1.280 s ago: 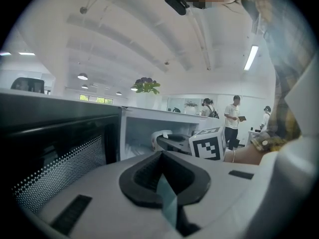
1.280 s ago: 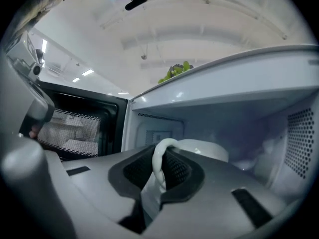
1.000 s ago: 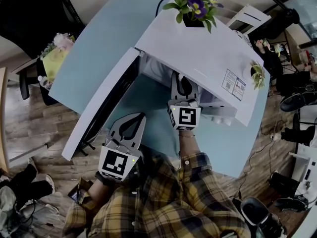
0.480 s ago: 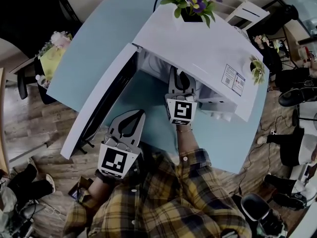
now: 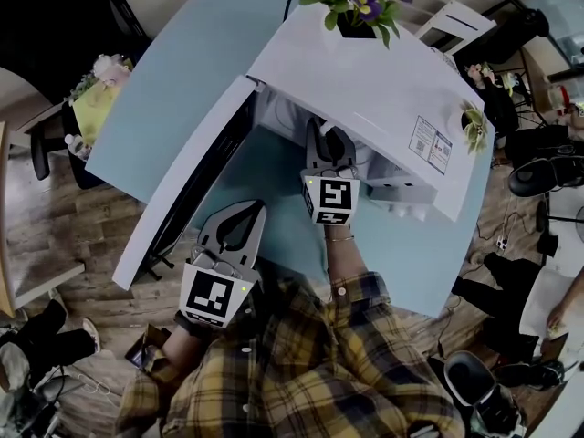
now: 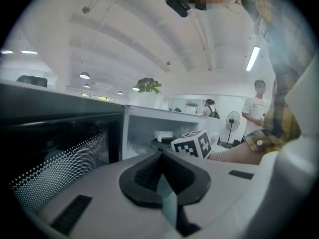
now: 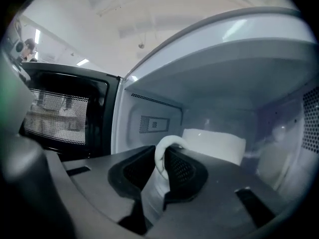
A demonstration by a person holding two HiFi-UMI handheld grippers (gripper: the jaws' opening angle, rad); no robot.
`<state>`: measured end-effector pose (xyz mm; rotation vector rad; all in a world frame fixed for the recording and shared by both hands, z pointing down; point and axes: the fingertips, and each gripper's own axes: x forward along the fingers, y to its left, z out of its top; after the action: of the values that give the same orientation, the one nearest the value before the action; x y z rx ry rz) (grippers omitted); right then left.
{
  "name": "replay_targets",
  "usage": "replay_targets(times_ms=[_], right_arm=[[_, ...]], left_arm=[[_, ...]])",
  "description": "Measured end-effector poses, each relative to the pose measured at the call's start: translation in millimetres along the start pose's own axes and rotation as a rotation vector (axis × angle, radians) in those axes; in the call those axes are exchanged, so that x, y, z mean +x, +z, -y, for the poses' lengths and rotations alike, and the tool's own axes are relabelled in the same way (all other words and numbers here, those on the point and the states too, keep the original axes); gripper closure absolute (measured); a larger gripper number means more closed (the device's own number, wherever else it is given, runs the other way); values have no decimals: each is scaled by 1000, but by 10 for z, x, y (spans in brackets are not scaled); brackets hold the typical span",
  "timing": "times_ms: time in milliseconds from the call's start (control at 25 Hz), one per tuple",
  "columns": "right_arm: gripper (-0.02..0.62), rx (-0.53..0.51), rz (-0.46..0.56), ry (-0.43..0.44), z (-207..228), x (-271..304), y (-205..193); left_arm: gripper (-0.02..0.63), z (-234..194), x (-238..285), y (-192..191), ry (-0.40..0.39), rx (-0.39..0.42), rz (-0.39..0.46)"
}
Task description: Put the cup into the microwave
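Light blue table [image 5: 182, 89] on a wood floor [image 5: 46, 235], open office behind. Nearest, at the bottom of the head view, is the person's plaid shirt [image 5: 301, 372].

Left gripper [image 5: 248, 210] hangs over the near table edge, just right of the microwave door [image 5: 182, 199], pointing toward the microwave. Its jaws are clenched at the tips with nothing in them; only the table shows through the slit between the pads in the left gripper view.

Right gripper [image 7: 162, 156] is farther in, reaching into the open white microwave [image 5: 365, 80], with its marker cube [image 5: 331, 199] just outside the opening. Its jaws are closed on the handle [image 7: 164, 153] of the white cup [image 7: 214, 144], pads pressing it from both sides. Cup body sits beyond the jaw tips, inside the microwave cavity, about mid-width, away from the left wall vent. Cannot tell if its base touches the cavity floor.

Door is swung wide open to the left, its dark mesh window visible in both gripper views.

On the microwave roof, at the far side, stands a pot of purple flowers [image 5: 358, 7]; a small plant [image 5: 473, 133] is at the right edge. Far back in the left gripper view are a standing fan [image 6: 232, 121] and a standing person [image 6: 256, 108].
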<state>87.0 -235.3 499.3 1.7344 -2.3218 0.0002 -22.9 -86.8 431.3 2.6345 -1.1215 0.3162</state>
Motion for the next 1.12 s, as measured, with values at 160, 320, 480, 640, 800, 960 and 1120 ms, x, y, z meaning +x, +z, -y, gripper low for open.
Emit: replay_targets(times_ms=[160,320,480,640,800,960,1120], right_arm=[[554,15,12,-9,-5,18,24],[552,29,-18,2,-34,0,-56],[549,58,-26,-6,-25,-16,-133],[531,65,-33,-14,-13,-33,-174],[513,44,-62,-15,-22,-37,-210],[497,25,-86,-28,-31,-69,-268],[483,13,-89,-23,-50,-93,-299]], left_arm=[[614,-15,-20,0,7,-5,7],[614,-21,-27,-1,8,-6,8],[614,-18,-18,5,7,-5,11],[614,-21,-17,2,6,-6,9],[614,-7,-14,-4,4,-7,9],[614,3,-15,4,2,-7,12],[614,-2,-27,-12,6,-8,9]])
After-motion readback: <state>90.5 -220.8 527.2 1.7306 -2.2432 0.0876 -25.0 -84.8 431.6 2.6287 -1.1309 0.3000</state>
